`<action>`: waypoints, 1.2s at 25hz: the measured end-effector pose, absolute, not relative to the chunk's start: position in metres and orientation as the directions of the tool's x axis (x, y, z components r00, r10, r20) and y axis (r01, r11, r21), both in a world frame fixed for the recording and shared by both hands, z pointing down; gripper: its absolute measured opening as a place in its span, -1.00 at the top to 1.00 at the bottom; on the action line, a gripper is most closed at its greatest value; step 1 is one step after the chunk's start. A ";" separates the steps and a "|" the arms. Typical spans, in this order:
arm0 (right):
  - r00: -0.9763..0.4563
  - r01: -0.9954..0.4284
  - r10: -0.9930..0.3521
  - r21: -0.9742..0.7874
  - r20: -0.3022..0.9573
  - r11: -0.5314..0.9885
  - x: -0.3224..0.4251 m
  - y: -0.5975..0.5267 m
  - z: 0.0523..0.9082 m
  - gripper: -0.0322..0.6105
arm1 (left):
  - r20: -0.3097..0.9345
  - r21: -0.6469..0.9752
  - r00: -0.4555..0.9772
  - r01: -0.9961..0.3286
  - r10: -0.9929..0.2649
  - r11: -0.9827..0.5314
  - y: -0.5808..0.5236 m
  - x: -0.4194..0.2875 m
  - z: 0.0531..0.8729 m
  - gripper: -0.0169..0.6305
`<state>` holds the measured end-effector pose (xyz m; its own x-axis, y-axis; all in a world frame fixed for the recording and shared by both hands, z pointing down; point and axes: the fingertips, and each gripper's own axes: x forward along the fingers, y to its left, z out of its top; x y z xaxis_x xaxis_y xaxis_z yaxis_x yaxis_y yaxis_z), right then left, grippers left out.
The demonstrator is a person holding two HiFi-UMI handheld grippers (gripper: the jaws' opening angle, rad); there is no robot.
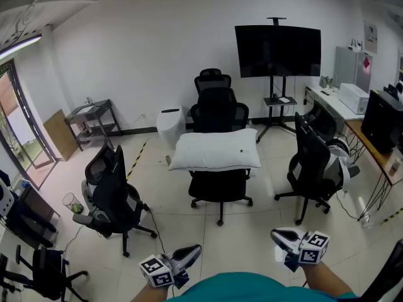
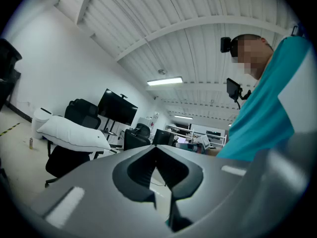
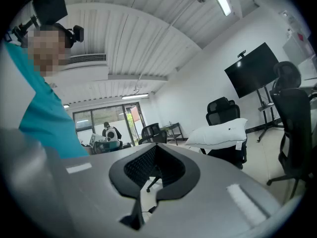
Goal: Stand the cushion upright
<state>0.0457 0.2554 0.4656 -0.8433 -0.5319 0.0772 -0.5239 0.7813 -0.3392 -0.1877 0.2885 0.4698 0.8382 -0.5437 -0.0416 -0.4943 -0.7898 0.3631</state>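
**A:** Cushion (image 1: 217,150) first: where does it lie?

**B:** Flat across the black chair (image 1: 219,190) in the middle of the room, just in front of the backrest. Its long side runs left to right, and both ends stick out past the chair. The cushion is white, with a small dark mark near its right end.

**A:** So it is not upright?

**B:** No, its broad face points up.

**A:** And the claws?

**B:** The left claw (image 1: 189,254) sits low at the near edge, level, with its jaws together and nothing between them. The right claw (image 1: 286,236) is the same: jaws closed and empty. Each has its marker cube behind it.

**A:** How near are they to the cushion?

**B:** Well apart from it. Bare tiled floor (image 1: 252,222) lies between them and the chair.

**A:** What stands round it?

**B:** A side chair (image 1: 110,197) is on the left and another black seat (image 1: 312,165) on the right. A dark screen (image 1: 278,51) on a stand is by the back wall (image 1: 145,49). A table (image 1: 371,148) runs along the right edge.
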 end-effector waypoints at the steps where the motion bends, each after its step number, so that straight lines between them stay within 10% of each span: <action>1: -0.847 -0.520 -0.526 -0.337 0.081 0.785 0.049 0.254 0.467 0.89 | -0.041 0.359 0.836 -0.499 -0.548 -0.788 0.288 -0.183 0.470 0.91; 18: -0.875 -0.478 -0.470 -0.353 0.113 0.804 0.020 0.155 0.488 0.89 | -0.031 0.408 0.806 -0.530 -0.592 -0.744 0.211 -0.210 0.497 0.91; 30: -0.768 -0.614 -0.635 -0.370 0.078 0.697 -0.091 -0.002 0.457 0.89 | 0.032 0.340 0.937 -0.337 -0.347 -0.878 0.018 -0.313 0.487 0.91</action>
